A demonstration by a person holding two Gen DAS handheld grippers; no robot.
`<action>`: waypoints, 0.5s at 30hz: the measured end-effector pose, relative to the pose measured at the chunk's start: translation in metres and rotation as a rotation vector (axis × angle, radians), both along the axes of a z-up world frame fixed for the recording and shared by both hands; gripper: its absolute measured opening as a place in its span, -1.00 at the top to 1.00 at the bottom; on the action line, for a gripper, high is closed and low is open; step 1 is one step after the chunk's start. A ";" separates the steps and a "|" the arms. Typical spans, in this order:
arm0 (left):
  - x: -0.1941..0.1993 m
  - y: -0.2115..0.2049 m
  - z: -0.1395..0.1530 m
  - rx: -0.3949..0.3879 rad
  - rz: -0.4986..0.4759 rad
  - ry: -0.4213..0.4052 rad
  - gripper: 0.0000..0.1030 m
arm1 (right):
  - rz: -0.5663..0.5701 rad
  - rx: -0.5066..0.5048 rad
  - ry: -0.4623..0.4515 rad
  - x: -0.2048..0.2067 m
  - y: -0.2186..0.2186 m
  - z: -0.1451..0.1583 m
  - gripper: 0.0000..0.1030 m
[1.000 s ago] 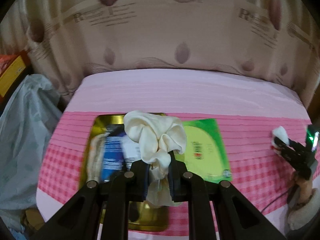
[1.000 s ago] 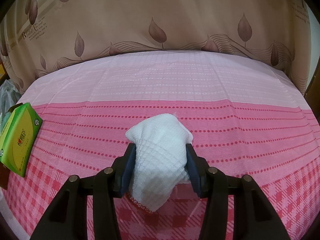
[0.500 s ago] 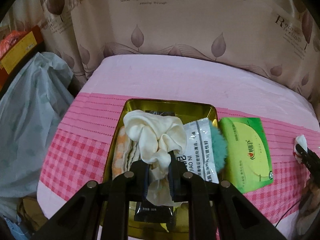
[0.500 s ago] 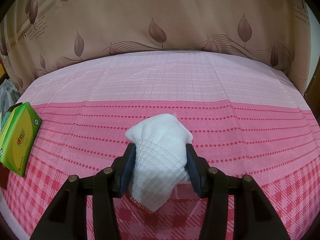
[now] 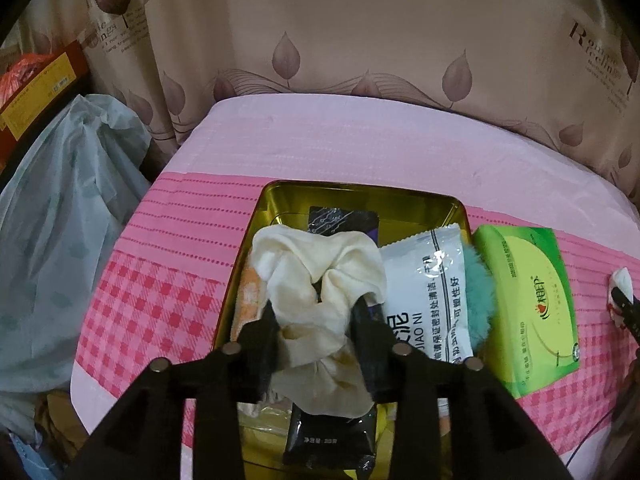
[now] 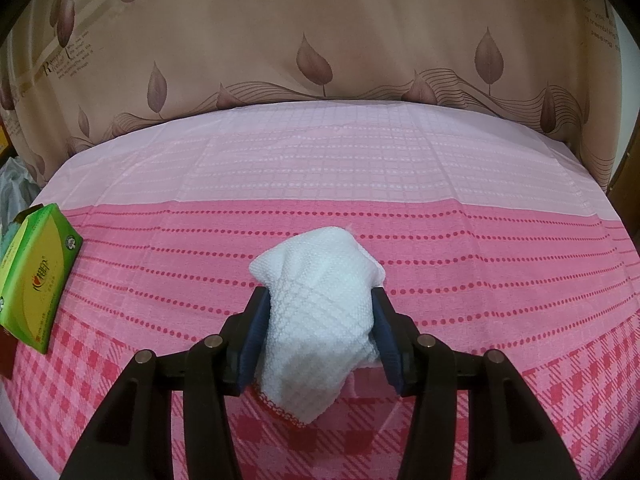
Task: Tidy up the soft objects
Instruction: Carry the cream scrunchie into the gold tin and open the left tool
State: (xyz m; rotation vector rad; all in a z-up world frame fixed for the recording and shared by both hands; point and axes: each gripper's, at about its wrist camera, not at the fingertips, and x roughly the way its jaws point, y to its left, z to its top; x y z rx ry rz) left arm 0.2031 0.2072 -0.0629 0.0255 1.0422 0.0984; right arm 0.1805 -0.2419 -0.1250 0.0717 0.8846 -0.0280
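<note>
Pink towelling (image 6: 400,184), pale at the far end and checked in red nearer the cameras, covered the work surface in front of a beige curtain (image 5: 360,52) printed with leaves and lettering. On it stood a gold metal tray (image 5: 276,208), with a green tissue pack (image 5: 528,304) lying just beside its right rim. Inside the tray lay a white sachet (image 5: 432,288) with printed text, a teal fluffy puff (image 5: 480,300) against the right wall, a dark foil packet (image 5: 332,436) near the front, and an orange-patterned cloth (image 5: 248,296) at the left wall. The left gripper (image 5: 316,320) hung over the tray with its jaws opening; the cream scrunchie (image 5: 316,280) sat between them, draped over the tray's contents, and whether the pads still pressed it could not be told. The right gripper (image 6: 318,320) was held above the towelling, well to the right of the tray, its jaws closed on a white waffle-weave cloth (image 6: 320,304) with a red-stitched edge. A grey plastic bag (image 5: 60,220) stood off the surface at left.
</note>
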 end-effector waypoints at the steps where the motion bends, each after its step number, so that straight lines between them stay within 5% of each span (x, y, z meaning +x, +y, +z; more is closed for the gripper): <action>1: -0.001 0.000 0.000 0.005 0.001 0.001 0.14 | 0.000 -0.001 0.001 0.000 0.000 0.000 0.07; 15: -0.060 -0.003 0.041 0.055 -0.013 -0.166 -0.03 | 0.001 -0.031 0.007 0.002 0.004 0.000 0.04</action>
